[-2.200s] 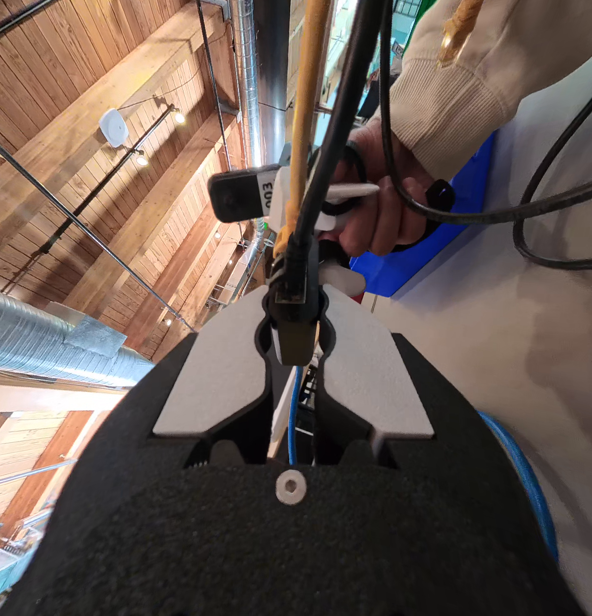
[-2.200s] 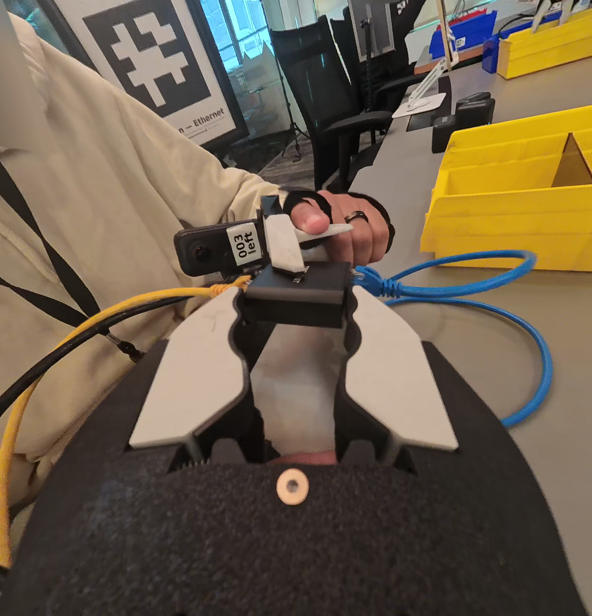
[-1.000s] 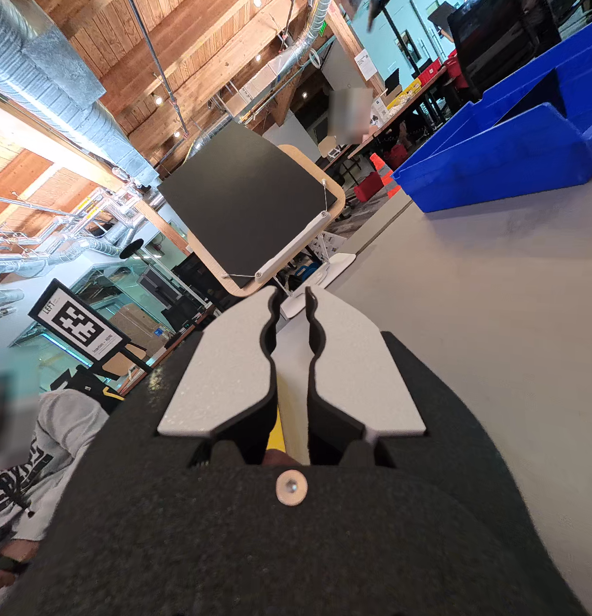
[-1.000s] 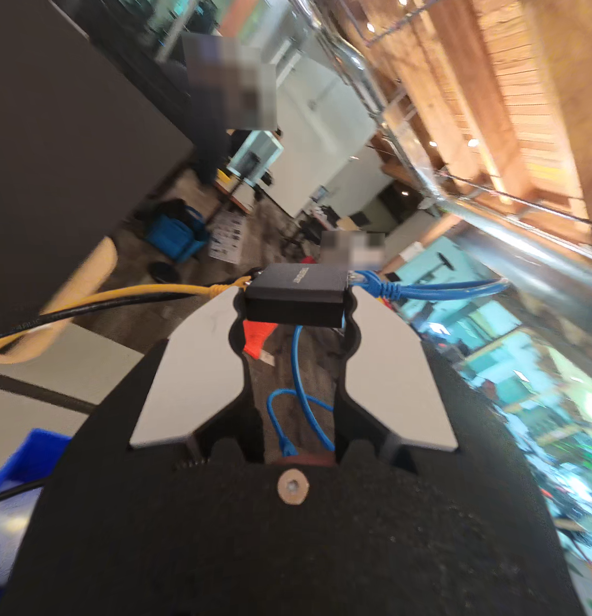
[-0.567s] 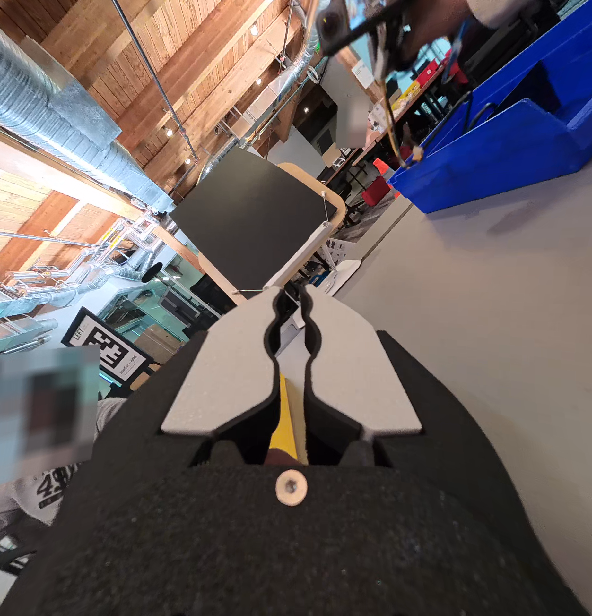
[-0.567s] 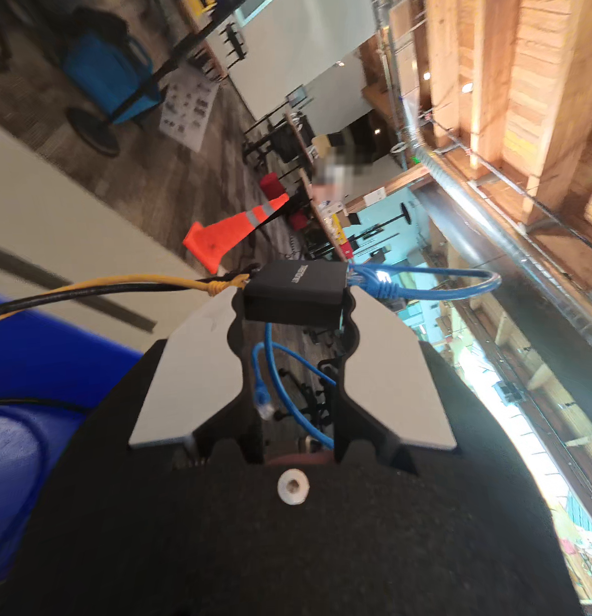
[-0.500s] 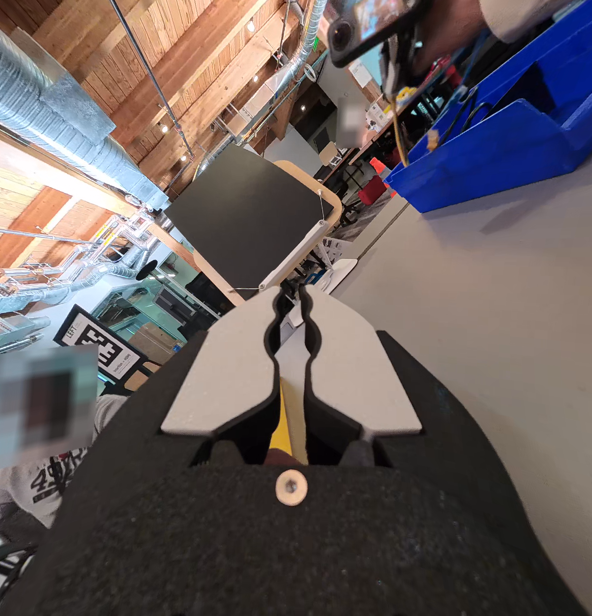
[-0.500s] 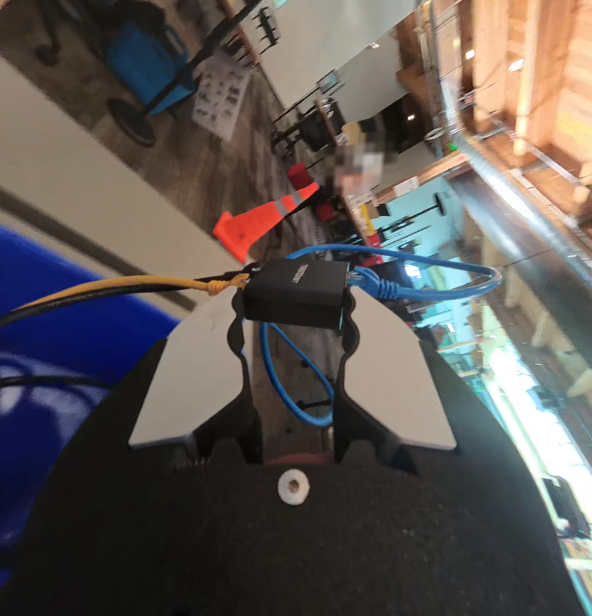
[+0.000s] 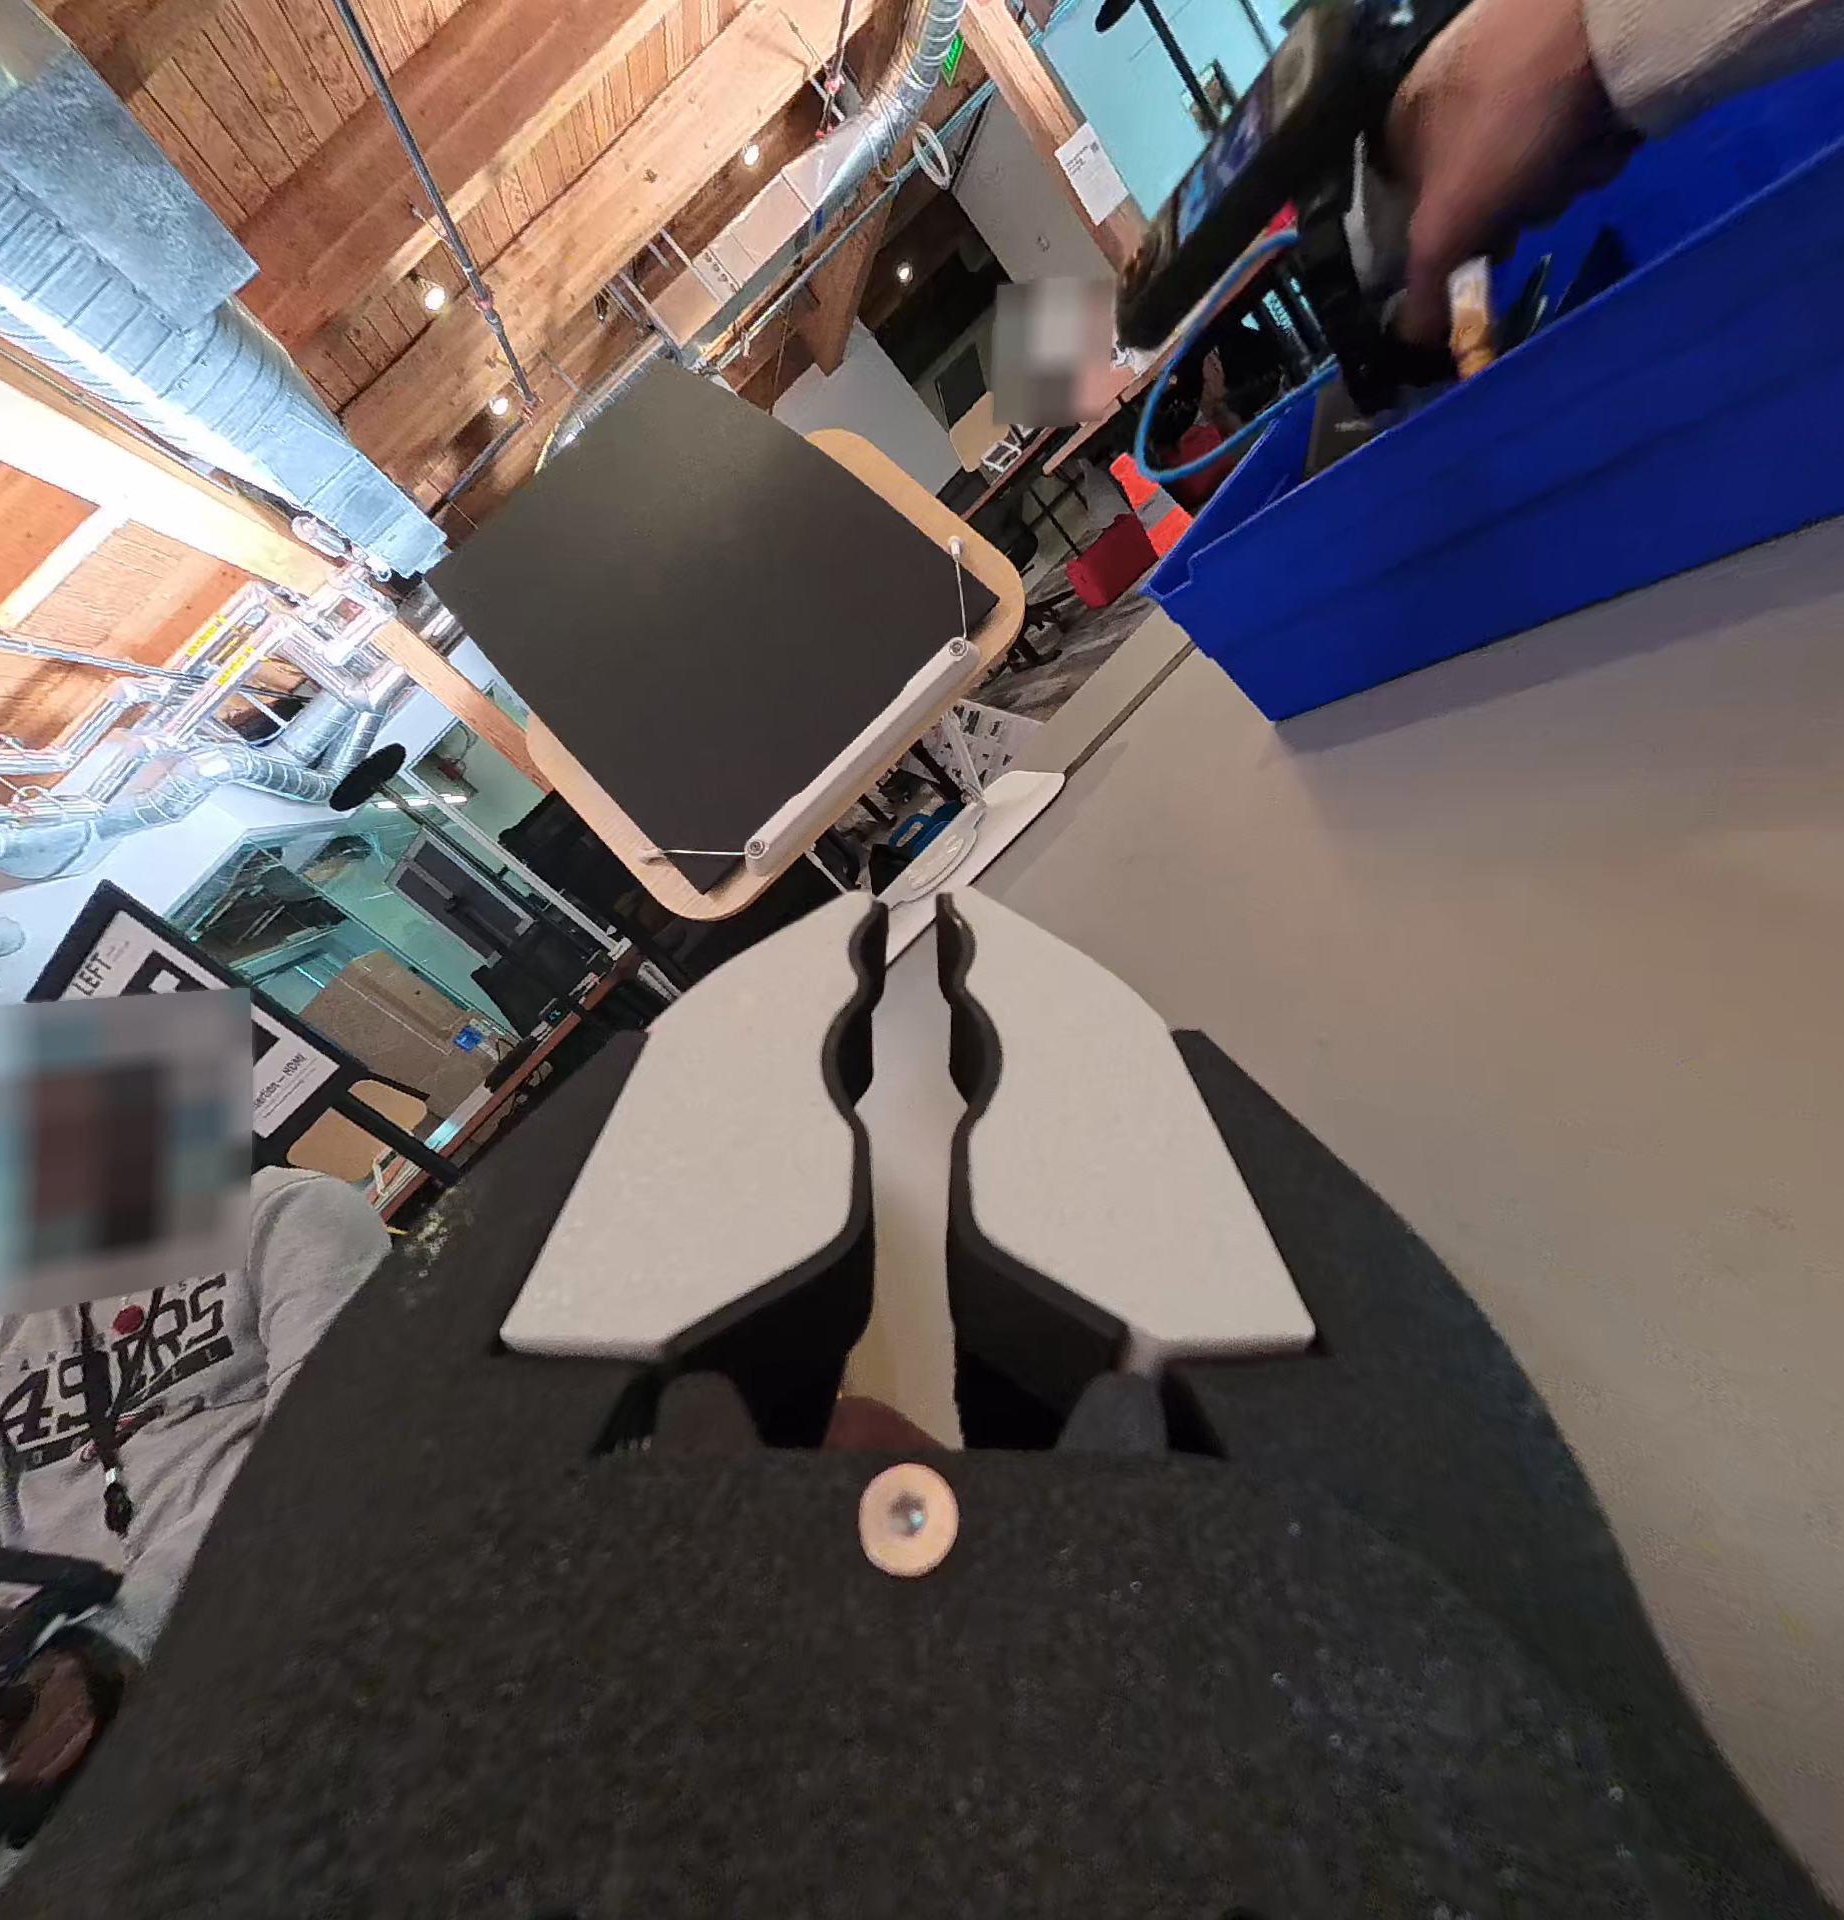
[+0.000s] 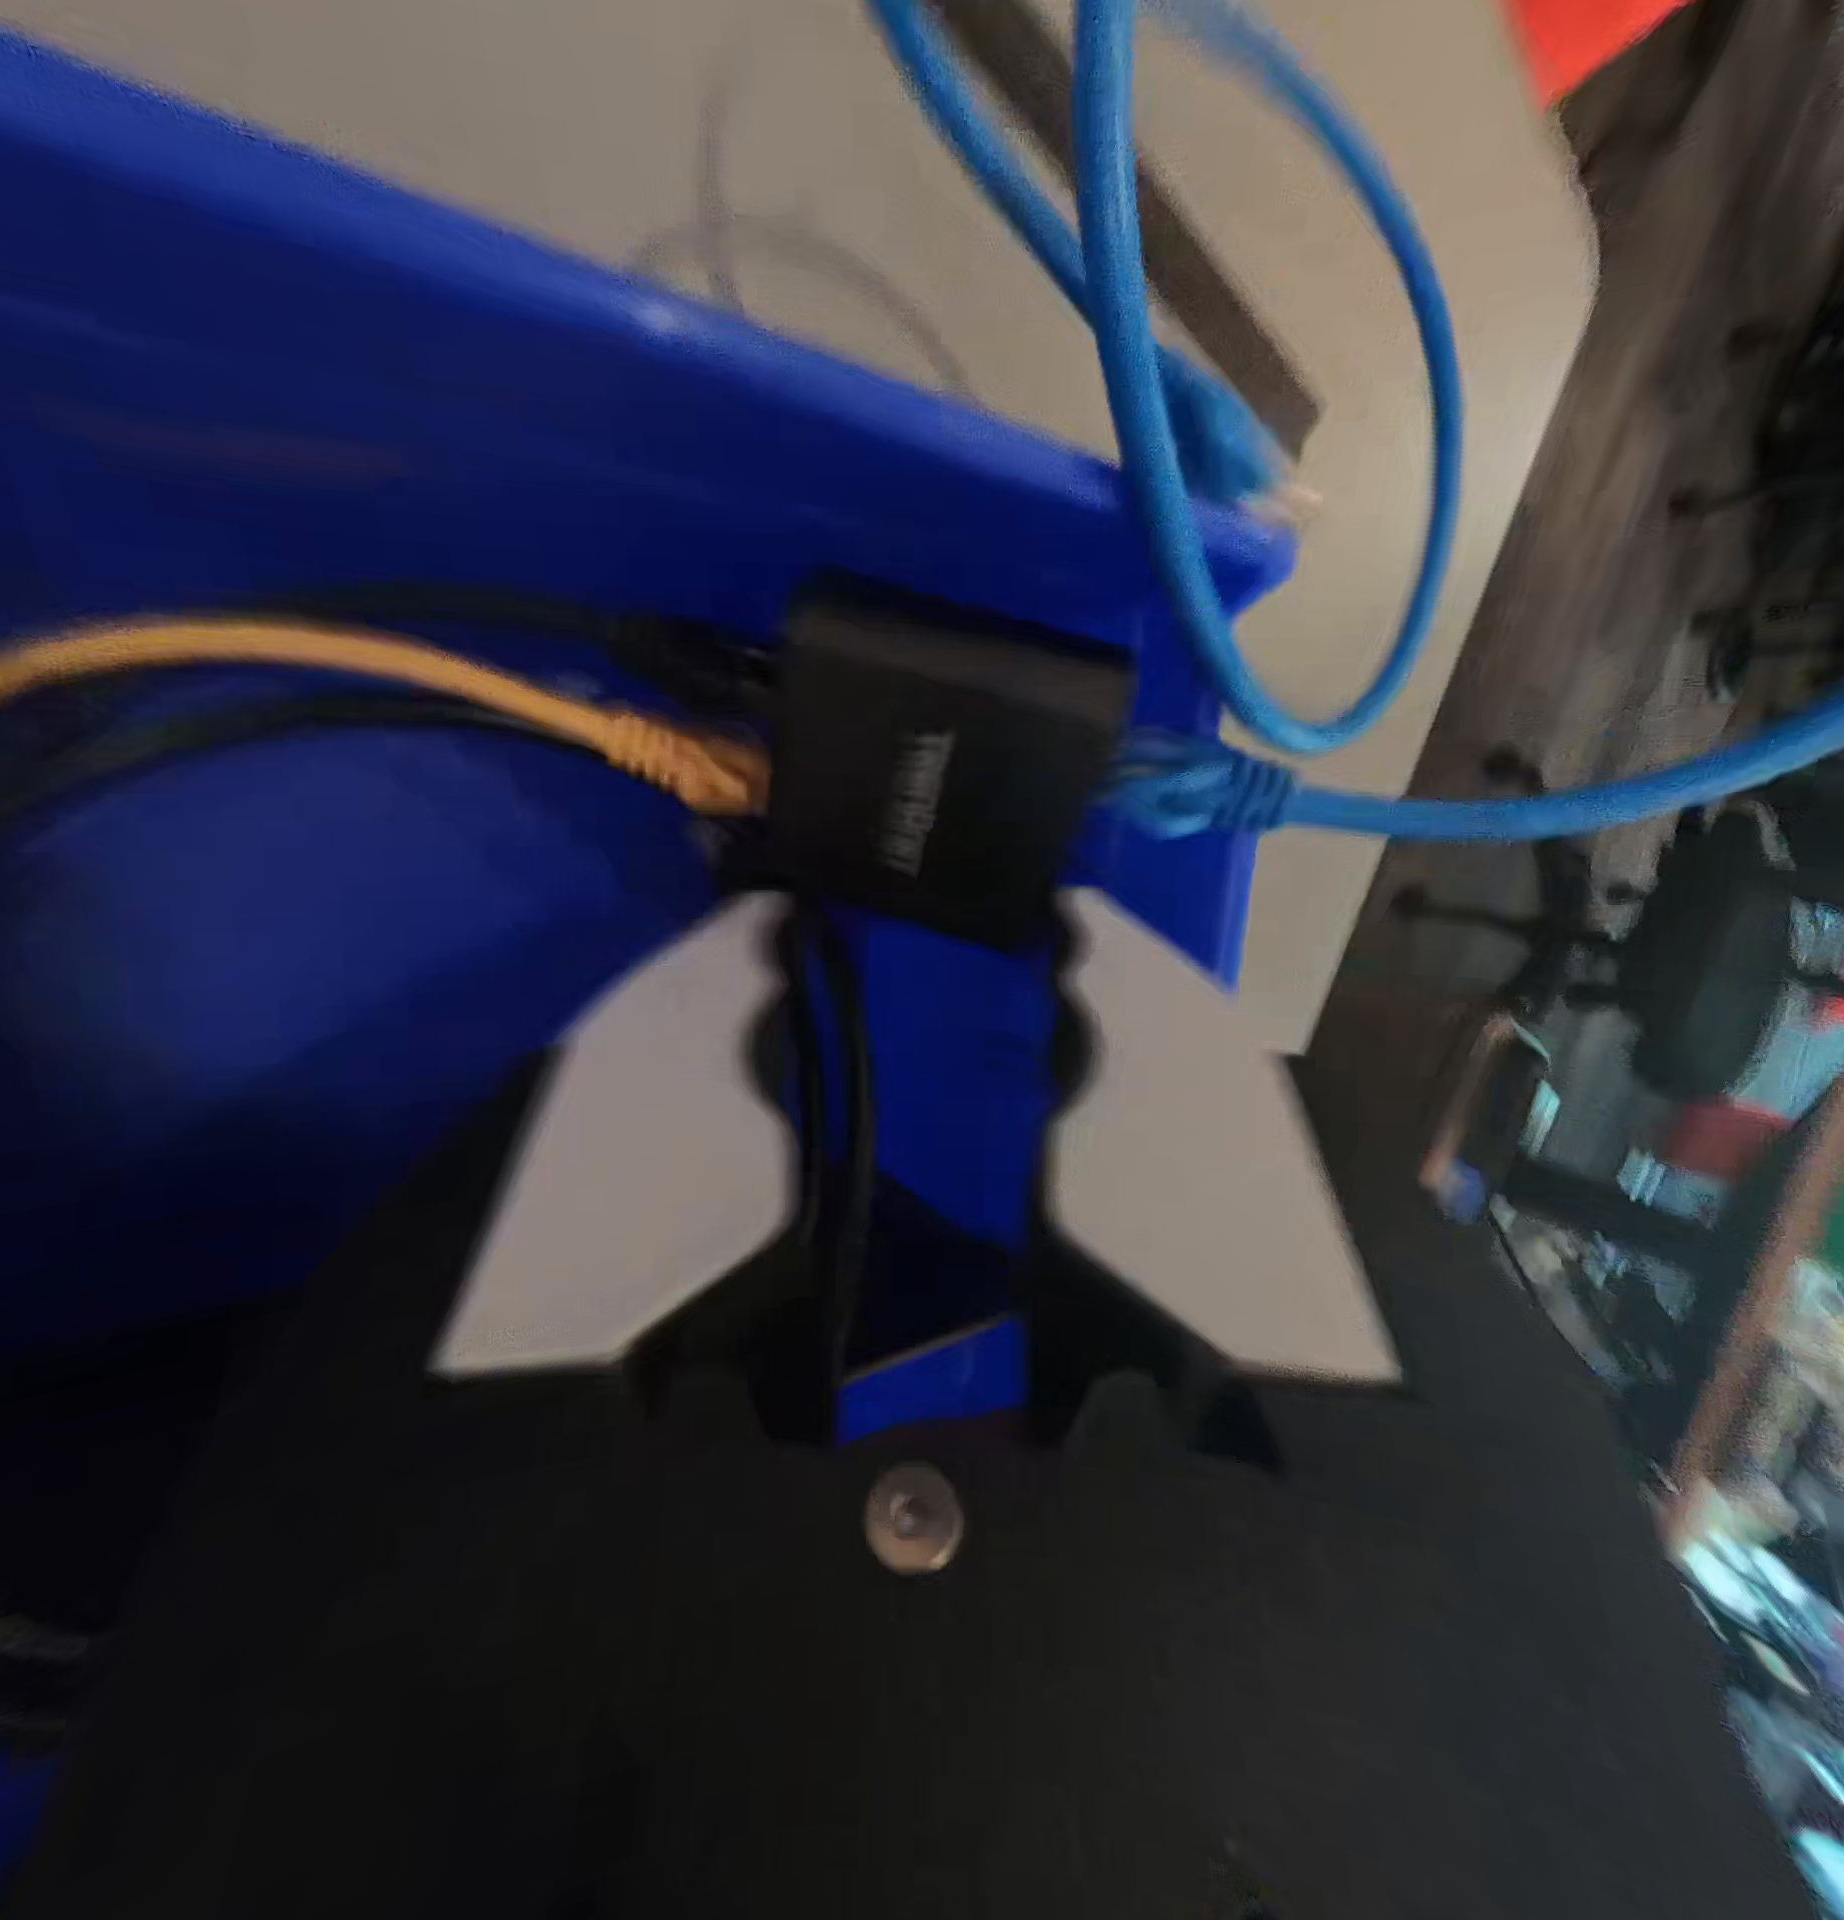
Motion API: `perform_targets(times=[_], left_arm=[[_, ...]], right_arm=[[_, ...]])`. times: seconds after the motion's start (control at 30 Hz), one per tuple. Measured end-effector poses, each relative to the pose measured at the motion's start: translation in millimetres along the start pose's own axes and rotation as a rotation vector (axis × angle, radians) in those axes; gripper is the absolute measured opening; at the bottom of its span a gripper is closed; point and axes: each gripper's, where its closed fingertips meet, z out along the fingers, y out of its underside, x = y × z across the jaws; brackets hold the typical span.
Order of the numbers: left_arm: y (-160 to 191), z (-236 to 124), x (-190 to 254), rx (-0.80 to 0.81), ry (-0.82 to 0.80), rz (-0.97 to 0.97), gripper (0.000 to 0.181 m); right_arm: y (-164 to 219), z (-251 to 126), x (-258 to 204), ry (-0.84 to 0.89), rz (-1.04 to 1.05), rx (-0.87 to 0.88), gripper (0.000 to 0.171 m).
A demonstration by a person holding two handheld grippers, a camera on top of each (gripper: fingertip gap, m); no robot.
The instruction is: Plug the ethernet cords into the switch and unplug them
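My right gripper [image 10: 923, 920] is shut on the small black switch [image 10: 949, 769] and holds it over the blue bin [image 10: 274, 499]. A yellow cord [image 10: 679, 753] and a black cord [image 10: 669, 644] enter the switch's left side. A blue cord [image 10: 1240, 800] enters its right side and loops above. This view is blurred. My left gripper [image 9: 907, 920] is low over the grey table [image 9: 1469, 987]. Its fingers are nearly together with nothing between them. In the left wrist view a hand [image 9: 1479, 135] holds the right gripper over the blue bin [image 9: 1520, 499], with the blue cord's loop [image 9: 1157, 436] hanging.
A black board on a white stand [image 9: 710, 623] stands at the table's far edge ahead of my left gripper. A person in a grey shirt [image 9: 118, 1382] sits at the left. An orange cone [image 9: 1146, 509] stands on the floor beyond the table. One gripper's finger ends stand about 45 centimetres off the other's.
My left gripper has let go of the black plug and turned away over the table. My right gripper has swung down with the switch over the blue bin.
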Motion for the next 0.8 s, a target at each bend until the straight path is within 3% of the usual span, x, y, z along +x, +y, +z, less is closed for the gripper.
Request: perform_targets(times=[0.03,0.13,0.27,0.4,0.53,0.63,0.8], left_arm=[[0.4,-0.2,0.8,0.001,0.004,0.005,0.009],[-0.9,-1.7,-0.3,0.011,0.002,0.014,0.008],[0.7,-1.8,-2.2,0.006,0.001,0.009,0.009],[3.5,-1.9,-4.1,-0.001,0.005,-0.005,0.008],[5.1,-0.9,-2.3,-0.005,0.025,-0.024,0.009],[4.2,-0.2,1.9,-0.002,0.043,-0.025,0.009],[2.1,-0.3,8.4,-0.002,0.057,-0.002,0.009]], right_arm=[[7.2,5.1,3.6,0.010,-0.038,-0.064,0.018],[5.6,14.5,2.6,-0.022,0.006,-0.058,0.009],[4.8,2.5,3.1,-0.059,0.044,0.007,0.029],[5.5,-48.0,11.3,-0.163,0.093,0.154,0.048],[-10.4,-77.8,56.9,-0.255,0.189,0.347,0.046],[-30.0,-57.2,91.7,-0.495,0.408,0.428,0.054],[-27.8,-1.9,104.4,-0.917,0.805,0.282,0.081]])
